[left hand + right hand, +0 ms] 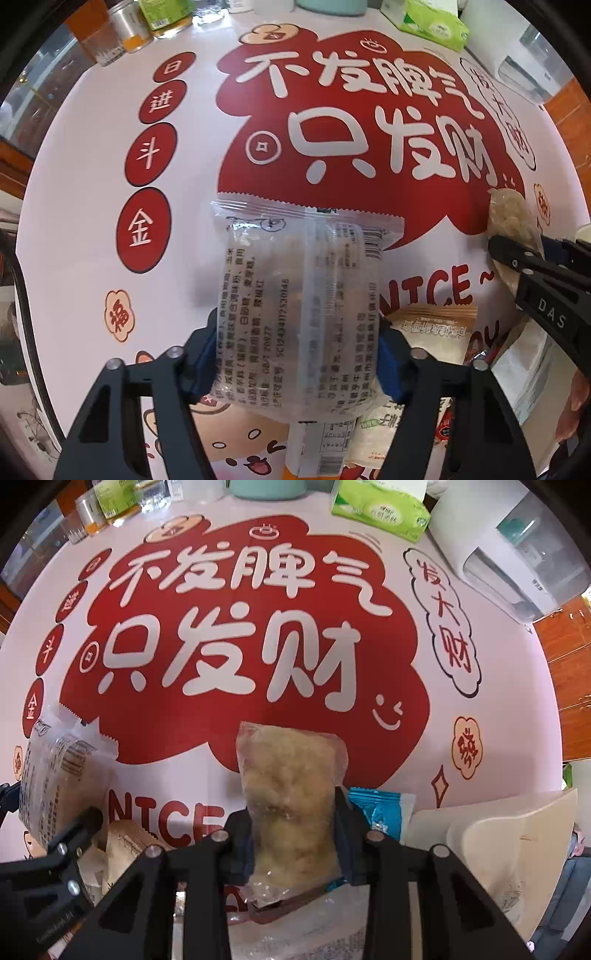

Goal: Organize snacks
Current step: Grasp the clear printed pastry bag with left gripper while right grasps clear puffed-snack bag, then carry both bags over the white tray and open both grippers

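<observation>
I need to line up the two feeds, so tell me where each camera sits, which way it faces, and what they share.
Left wrist: on the left gripper, looking forward over the printed tablecloth; its fingers clamp a clear printed snack packet; the right gripper shows at right.
Right wrist: on the right gripper, facing the same way; it clamps a yellowish snack pouch; the left gripper's arm shows lower left.
Shared: tablecloth, both packets, green tissue pack.

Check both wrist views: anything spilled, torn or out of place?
Nothing spilled or torn. The left tool holds a clear printed snack packet, the right tool a clear pouch of pale snack. Only untidy spot: loose packets, including a blue wrapper, overlapping at the near edge of the tablecloth.
</observation>
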The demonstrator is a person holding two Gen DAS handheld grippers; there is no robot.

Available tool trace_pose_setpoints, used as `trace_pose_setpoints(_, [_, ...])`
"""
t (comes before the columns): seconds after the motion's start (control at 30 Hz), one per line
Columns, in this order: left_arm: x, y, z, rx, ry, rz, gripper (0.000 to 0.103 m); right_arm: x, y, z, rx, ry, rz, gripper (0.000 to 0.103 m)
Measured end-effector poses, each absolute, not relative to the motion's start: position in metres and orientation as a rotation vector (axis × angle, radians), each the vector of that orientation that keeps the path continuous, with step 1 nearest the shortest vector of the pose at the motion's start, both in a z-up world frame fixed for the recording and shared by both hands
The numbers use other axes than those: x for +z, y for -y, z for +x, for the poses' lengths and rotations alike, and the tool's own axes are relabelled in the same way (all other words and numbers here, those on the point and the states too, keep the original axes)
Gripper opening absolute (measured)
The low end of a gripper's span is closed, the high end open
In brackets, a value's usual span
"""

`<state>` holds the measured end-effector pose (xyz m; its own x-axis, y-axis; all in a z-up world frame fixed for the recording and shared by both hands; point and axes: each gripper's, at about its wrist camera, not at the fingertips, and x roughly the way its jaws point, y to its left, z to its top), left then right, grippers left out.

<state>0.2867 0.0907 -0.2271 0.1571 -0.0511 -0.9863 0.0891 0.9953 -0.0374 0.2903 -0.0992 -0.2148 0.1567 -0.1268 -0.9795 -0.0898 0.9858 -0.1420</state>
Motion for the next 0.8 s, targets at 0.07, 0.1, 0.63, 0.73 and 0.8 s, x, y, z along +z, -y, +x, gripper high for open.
trace_pose_setpoints(0.07, [-0.221, -0.093, 0.283, -0.079, -1.4, 0.032, 0.066, -0.205, 0.098, 0.285, -0.01, -1.391, -0.15, 0.032])
trace_pose_setpoints(0.1, [-0.218, -0.096, 0.282, -0.076, -1.394, 0.03, 0.066, -0.2, 0.099, 0.282, -0.004, -1.375, -0.132, 0.031])
trace_pose_setpoints(0.63, [-0.074, -0.094, 0.197, -0.115, -1.123, 0.004, 0.066, -0.062, 0.122, 0.183, 0.214, -0.975, 0.183, 0.031])
trace_pose_setpoints(0.73, [-0.058, -0.085, 0.17, -0.131, -1.093, 0.003, 0.066, -0.047, 0.134, 0.146, 0.227, -0.917, 0.219, 0.031])
trace_pose_setpoints(0.8, [-0.053, -0.078, 0.153, -0.136, -1.079, 0.005, 0.066, -0.041, 0.142, 0.125, 0.227, -0.89, 0.23, 0.031])
